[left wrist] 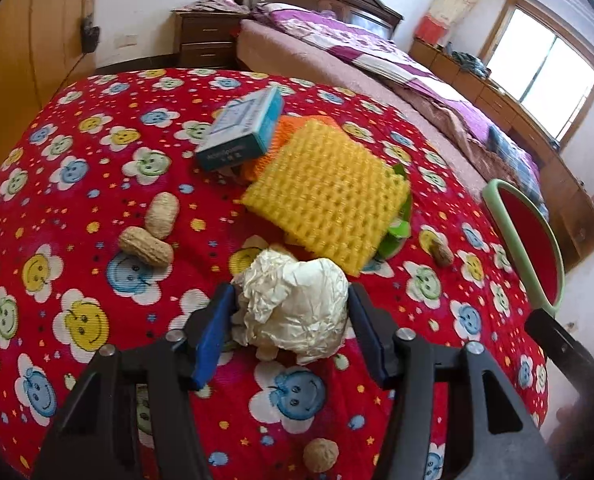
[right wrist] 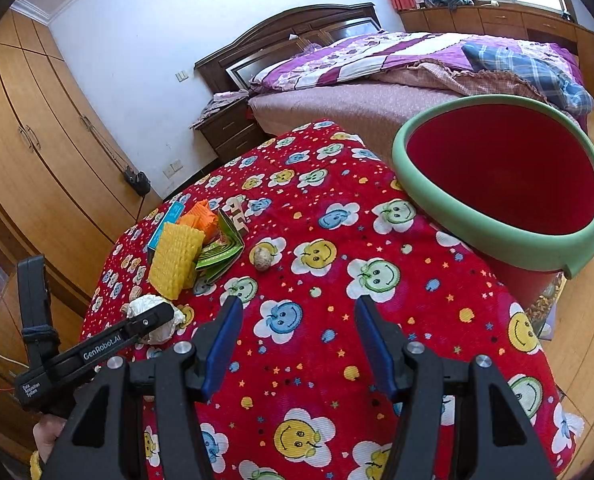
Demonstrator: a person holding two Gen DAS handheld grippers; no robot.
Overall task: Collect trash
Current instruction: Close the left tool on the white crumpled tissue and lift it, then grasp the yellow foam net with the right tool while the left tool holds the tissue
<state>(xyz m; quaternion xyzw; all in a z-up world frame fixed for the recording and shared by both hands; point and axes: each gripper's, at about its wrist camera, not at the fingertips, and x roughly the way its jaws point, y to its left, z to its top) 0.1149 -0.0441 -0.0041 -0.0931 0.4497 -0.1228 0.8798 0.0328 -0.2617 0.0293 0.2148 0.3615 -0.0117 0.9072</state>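
I'm closing my left gripper (left wrist: 293, 312) on a crumpled, creased cream-white paper ball (left wrist: 297, 306), both blue pads touching its sides, near the table's (left wrist: 97, 152) left edge w/ red smiley-flower cloth. My right gripper (right wrist: 299, 320) is hovering w/ jaws wide, nothing btwn. Red bin w/ green rim (right wrist: 413, 196) is sitting at right edge; bare cloth lying btwn.
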